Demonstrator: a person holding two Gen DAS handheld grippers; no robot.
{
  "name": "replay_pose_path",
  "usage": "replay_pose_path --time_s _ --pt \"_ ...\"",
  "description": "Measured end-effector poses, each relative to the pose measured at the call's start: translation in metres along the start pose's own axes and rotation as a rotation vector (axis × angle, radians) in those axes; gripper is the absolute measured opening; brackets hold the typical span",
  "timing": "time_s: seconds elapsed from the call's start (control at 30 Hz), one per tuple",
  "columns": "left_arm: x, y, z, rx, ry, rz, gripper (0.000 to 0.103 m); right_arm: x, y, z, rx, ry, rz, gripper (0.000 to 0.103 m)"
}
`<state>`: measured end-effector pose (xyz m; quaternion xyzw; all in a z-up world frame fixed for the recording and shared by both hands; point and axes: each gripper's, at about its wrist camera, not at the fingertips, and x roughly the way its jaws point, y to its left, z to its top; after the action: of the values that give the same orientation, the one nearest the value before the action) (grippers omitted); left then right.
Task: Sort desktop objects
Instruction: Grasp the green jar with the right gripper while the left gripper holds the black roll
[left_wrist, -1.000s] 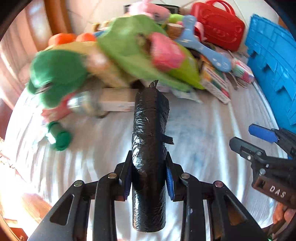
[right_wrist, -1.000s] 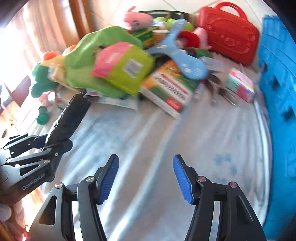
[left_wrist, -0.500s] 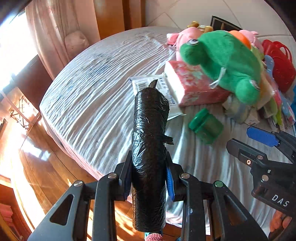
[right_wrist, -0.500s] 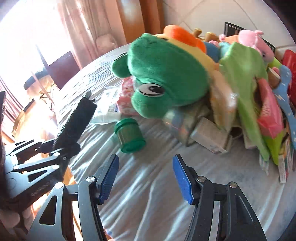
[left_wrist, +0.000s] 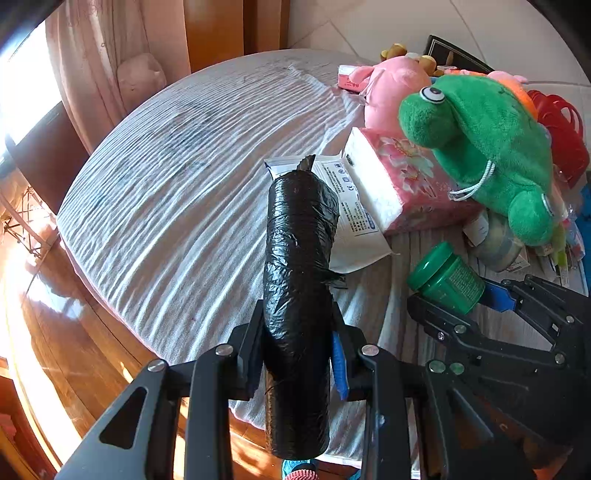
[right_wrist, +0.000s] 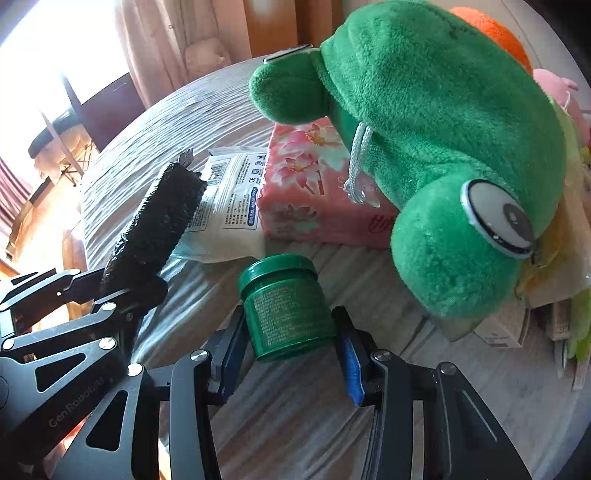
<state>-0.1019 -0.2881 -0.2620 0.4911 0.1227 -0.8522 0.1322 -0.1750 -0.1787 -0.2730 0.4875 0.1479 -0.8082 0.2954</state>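
My left gripper (left_wrist: 297, 354) is shut on a black roll of plastic bags (left_wrist: 299, 266), held above the table's near edge; the roll also shows in the right wrist view (right_wrist: 155, 225). My right gripper (right_wrist: 288, 350) is open with its jaws on either side of a green jar (right_wrist: 286, 304) that stands on the white tablecloth; the pads look close to the jar but I cannot tell if they touch. The jar also shows in the left wrist view (left_wrist: 445, 277), with the right gripper (left_wrist: 458, 295) around it.
A green frog plush (right_wrist: 436, 155) lies on a pink tissue pack (right_wrist: 314, 184) just behind the jar. A white packet (right_wrist: 229, 199) lies left of the pack. A pink plush (left_wrist: 391, 88) and red case (left_wrist: 561, 133) sit farther back. The tablecloth (left_wrist: 177, 177) stretches left.
Both grippers swung left along the table from the pile. The right gripper moved forward until its jaws came around the green jar. The left gripper kept hold of the black roll.
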Motion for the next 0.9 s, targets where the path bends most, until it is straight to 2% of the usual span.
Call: replay_pose_path --time_s 0.13,0.23,0.37,0.47,0.63,0.9 --pt "-0.034 -0.009 0.001 0.025 -0.061 -0.007 0.03 -0.035 0.001 -0.002 -0.012 -0.047 0.018 0.045" --pt "-0.064 -0.022 0.009 0.045 -0.132 -0.028 0.03 -0.072 -0.001 -0.004 -0.019 -0.115 0.025 0.045" --pt "-0.105 -0.055 0.022 0.096 -0.217 -0.065 0.03 -0.122 -0.017 -0.003 -0.004 -0.207 -0.001 0.045" --pt "-0.133 -0.089 0.03 0.144 -0.273 -0.103 0.03 -0.172 -0.046 -0.004 0.017 -0.287 -0.049 0.045" --pt "-0.175 -0.163 0.044 0.238 -0.355 -0.191 0.03 -0.254 -0.099 -0.011 0.074 -0.4 -0.179 0.045" --pt "-0.256 -0.329 0.055 0.418 -0.452 -0.405 0.03 -0.408 -0.208 -0.08 0.249 -0.553 -0.419 0.045"
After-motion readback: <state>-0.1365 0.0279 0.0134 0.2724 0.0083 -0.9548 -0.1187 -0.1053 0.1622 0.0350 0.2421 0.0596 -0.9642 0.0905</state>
